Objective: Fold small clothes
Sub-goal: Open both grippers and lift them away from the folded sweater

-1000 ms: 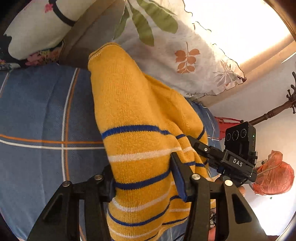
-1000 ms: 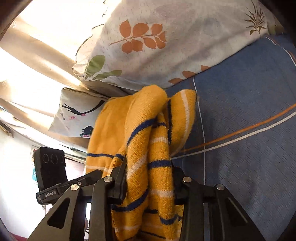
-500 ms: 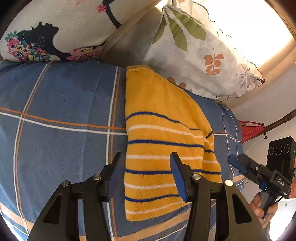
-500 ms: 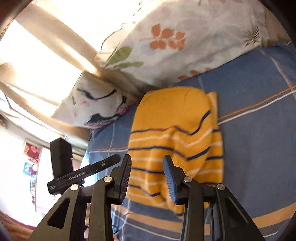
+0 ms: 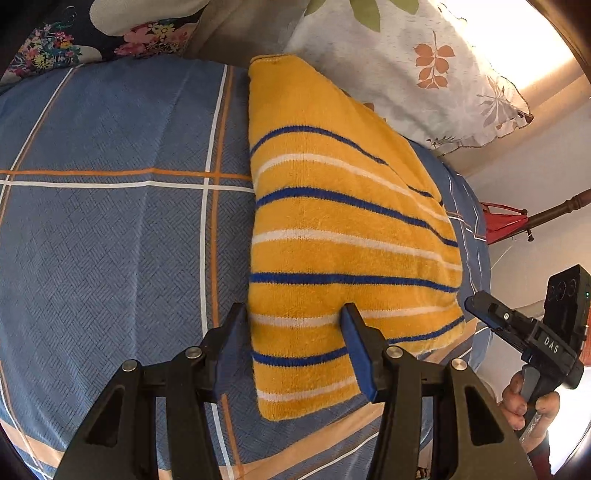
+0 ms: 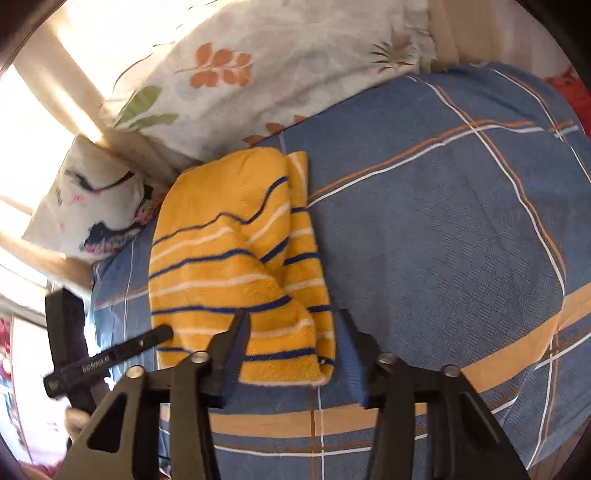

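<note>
A yellow knit garment (image 5: 343,229) with blue and white stripes lies folded flat on the blue plaid bedsheet (image 5: 110,240). My left gripper (image 5: 293,325) hovers open over its near left edge, one finger beside the edge and the other above the knit, neither pressing. In the right wrist view the garment (image 6: 229,258) shows a folded layer along its right side. My right gripper (image 6: 293,332) hangs over the near right corner with its jaws opening and not gripping the cloth. Each gripper shows in the other's view: the right (image 5: 517,325), the left (image 6: 110,354).
A white pillow with orange leaves (image 5: 424,74) (image 6: 240,74) lies behind the garment. A second pillow with a dark flower print (image 5: 92,33) (image 6: 92,206) sits at the far left. Red cloth (image 5: 502,221) hangs past the bed's right edge. A hand (image 5: 528,402) holds the right gripper.
A second ago both grippers held the garment up. It now lies flat on the bed, released. The left gripper has sunk closer to it and the right jaws have widened.
</note>
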`<state>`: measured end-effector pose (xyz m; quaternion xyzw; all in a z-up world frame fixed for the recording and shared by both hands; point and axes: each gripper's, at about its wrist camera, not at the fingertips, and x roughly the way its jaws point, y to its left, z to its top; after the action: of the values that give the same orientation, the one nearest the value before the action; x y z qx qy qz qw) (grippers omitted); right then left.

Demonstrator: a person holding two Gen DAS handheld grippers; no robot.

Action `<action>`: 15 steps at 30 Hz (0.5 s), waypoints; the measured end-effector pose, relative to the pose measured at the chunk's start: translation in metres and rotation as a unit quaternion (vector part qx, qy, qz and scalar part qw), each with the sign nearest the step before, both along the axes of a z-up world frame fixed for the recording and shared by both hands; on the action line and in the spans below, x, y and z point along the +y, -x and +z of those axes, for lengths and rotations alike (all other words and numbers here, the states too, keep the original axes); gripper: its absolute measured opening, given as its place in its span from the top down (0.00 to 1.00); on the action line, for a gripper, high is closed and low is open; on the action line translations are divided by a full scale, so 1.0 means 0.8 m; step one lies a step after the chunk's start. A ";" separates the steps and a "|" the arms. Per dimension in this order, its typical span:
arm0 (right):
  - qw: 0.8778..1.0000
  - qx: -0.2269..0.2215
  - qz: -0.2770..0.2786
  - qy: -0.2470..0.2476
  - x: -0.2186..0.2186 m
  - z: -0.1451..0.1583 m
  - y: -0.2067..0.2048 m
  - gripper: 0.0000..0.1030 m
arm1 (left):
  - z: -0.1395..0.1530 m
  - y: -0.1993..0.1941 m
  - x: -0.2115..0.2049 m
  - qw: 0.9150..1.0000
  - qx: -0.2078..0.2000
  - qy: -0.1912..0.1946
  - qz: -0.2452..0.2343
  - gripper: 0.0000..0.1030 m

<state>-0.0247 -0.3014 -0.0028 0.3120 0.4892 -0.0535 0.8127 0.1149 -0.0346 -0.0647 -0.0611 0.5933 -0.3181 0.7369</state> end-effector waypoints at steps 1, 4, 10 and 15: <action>1.000 0.011 0.013 0.003 0.006 -0.007 0.000 0.47 | 0.002 0.002 0.003 1.000 -0.002 -0.003 0.004 0.50; 0.997 0.056 0.054 -0.006 0.021 -0.038 -0.009 0.88 | 0.012 0.016 0.011 0.999 -0.023 -0.016 0.018 0.50; 0.997 0.071 -0.016 0.020 -0.032 -0.055 0.009 0.81 | 0.041 0.054 0.039 0.993 -0.075 -0.056 0.071 0.50; 0.999 0.024 -0.019 0.032 -0.039 -0.014 0.044 0.63 | 0.066 0.099 0.046 0.981 -0.133 -0.095 0.106 0.50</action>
<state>-0.0596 -0.3324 -0.0136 0.2938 0.5002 -0.0923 0.8093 0.0356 0.0020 -0.0118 -0.0106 0.5076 -0.1852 0.8414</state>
